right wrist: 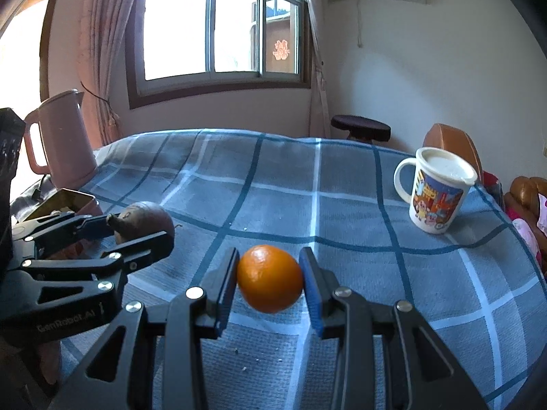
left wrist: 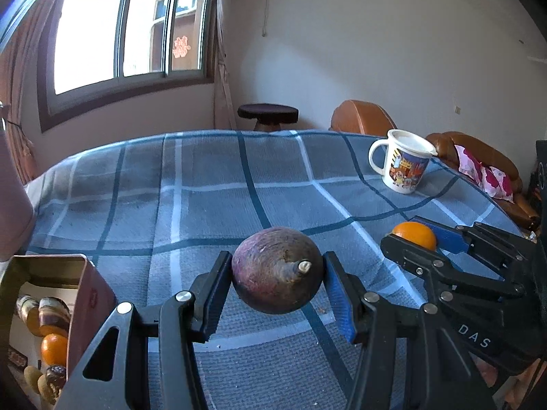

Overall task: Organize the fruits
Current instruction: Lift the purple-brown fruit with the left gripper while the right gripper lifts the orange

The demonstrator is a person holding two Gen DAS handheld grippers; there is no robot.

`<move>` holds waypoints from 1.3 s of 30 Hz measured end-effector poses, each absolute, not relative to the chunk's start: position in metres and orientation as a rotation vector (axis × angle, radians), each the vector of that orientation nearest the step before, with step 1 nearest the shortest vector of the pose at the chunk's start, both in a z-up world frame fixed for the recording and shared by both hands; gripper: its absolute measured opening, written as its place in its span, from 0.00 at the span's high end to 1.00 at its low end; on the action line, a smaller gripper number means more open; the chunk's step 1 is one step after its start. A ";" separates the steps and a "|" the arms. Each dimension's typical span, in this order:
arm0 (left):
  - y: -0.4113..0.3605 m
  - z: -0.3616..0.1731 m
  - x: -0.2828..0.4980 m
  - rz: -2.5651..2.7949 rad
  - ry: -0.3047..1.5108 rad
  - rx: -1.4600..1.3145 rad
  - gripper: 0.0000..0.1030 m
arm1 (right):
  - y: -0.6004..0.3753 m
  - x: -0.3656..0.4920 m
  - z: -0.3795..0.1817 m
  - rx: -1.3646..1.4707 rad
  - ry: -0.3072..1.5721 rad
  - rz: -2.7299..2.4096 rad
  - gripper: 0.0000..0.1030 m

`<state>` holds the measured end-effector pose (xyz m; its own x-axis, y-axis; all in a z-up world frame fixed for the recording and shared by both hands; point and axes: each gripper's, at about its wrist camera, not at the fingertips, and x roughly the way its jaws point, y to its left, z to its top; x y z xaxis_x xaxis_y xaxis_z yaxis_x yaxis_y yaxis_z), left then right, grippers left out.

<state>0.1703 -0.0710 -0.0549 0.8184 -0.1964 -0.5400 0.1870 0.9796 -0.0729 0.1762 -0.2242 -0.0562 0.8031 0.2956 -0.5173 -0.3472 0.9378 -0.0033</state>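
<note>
Left gripper (left wrist: 277,285): nearest the left wrist camera; its blue pads pinch a round purple-brown fruit (left wrist: 277,270) on both sides; the fruit's stub of stem points back toward the lens; it hangs clear above the cloth.
Right gripper (right wrist: 270,278): nearest the right wrist camera; its pads clamp a small orange (right wrist: 269,277) between them; the orange is lifted off the cloth.
Side by side: in the left wrist view the right gripper and its orange show at the right; in the right wrist view the left gripper and its purple fruit show at the left; the two are near but apart.
Tin box (left wrist: 80,294): open; at the lower left in the left wrist view, beside the left gripper; inside lie another orange (left wrist: 54,348) and several brownish pieces I cannot make out.
Tablecloth (left wrist: 205,205): blue plaid; a few crumbs lie on it beneath the grippers.
Mug (right wrist: 437,194): white with a cartoon print; upright at the far right of the cloth, well apart from both fruits.
Pink kettle (right wrist: 65,140): at the far left corner, behind the tin.
</note>
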 end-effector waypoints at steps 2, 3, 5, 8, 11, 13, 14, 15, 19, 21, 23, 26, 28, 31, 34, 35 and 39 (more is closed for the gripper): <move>-0.072 -0.054 0.168 -0.201 0.567 -0.010 0.46 | -0.224 0.174 -0.055 -0.100 0.526 0.348 0.62; -0.072 -0.054 0.168 -0.199 0.563 -0.006 0.46 | -0.225 0.174 -0.055 -0.100 0.521 0.349 0.62; -0.073 -0.053 0.166 -0.195 0.553 0.001 0.46 | -0.225 0.172 -0.054 -0.100 0.510 0.350 0.62; -0.075 -0.051 0.163 -0.187 0.536 0.012 0.46 | -0.225 0.169 -0.052 -0.100 0.494 0.352 0.62; -0.077 -0.051 0.161 -0.182 0.523 0.022 0.46 | -0.225 0.167 -0.051 -0.098 0.477 0.355 0.62; -0.077 -0.050 0.159 -0.178 0.513 0.027 0.46 | -0.226 0.165 -0.050 -0.097 0.466 0.357 0.62; -0.077 -0.049 0.158 -0.176 0.509 0.030 0.46 | -0.226 0.164 -0.050 -0.096 0.463 0.358 0.62; -0.077 -0.049 0.158 -0.174 0.505 0.031 0.46 | -0.226 0.163 -0.049 -0.096 0.458 0.359 0.62; -0.078 -0.047 0.155 -0.169 0.493 0.033 0.46 | -0.227 0.160 -0.048 -0.093 0.440 0.361 0.62; -0.078 -0.047 0.155 -0.167 0.490 0.036 0.46 | -0.226 0.159 -0.047 -0.093 0.434 0.363 0.62; -0.078 -0.046 0.153 -0.162 0.480 0.038 0.46 | -0.226 0.158 -0.047 -0.094 0.431 0.364 0.62; -0.078 -0.045 0.149 -0.156 0.463 0.044 0.46 | -0.227 0.156 -0.047 -0.093 0.419 0.364 0.62; -0.079 -0.045 0.146 -0.152 0.452 0.049 0.46 | -0.227 0.154 -0.046 -0.091 0.411 0.364 0.62; -0.079 -0.044 0.143 -0.147 0.438 0.055 0.46 | -0.227 0.152 -0.046 -0.090 0.400 0.365 0.62; -0.079 -0.042 0.140 -0.143 0.425 0.060 0.46 | -0.228 0.151 -0.045 -0.090 0.393 0.366 0.62; -0.079 -0.042 0.140 -0.142 0.421 0.061 0.46 | -0.228 0.151 -0.045 -0.089 0.389 0.366 0.62; -0.079 -0.041 0.138 -0.136 0.409 0.063 0.46 | -0.229 0.149 -0.044 -0.088 0.377 0.367 0.62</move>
<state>0.1383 -0.0789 -0.0410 0.9086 -0.1192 -0.4003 0.1444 0.9890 0.0332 0.1489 -0.2289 -0.0442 0.8648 0.3336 -0.3752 -0.3658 0.9305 -0.0159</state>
